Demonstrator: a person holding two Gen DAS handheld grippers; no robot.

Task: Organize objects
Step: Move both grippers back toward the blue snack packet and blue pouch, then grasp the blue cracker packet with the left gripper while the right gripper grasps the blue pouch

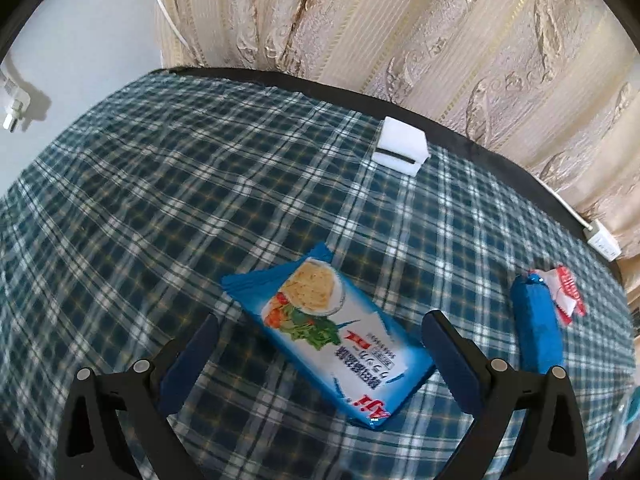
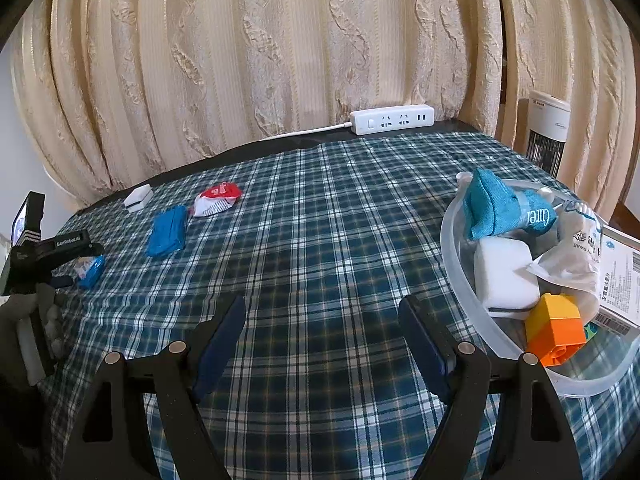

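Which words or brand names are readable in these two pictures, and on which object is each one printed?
"GenRobot.AI": on the left gripper, open, seen from the right wrist.
"Curel": on the teal pouch in the clear basin.
Cracker packet: large letters cut off, small print blurred.
Red and white wrapper, box label: too small to read.

The left gripper [image 1: 320,330] tilts downward, jaws spread wide, pads touching nothing. The right gripper [image 2: 322,320] angles down too, jaws apart and empty. At far left, apparently a gloved hand [image 2: 44,312] grips the left tool.
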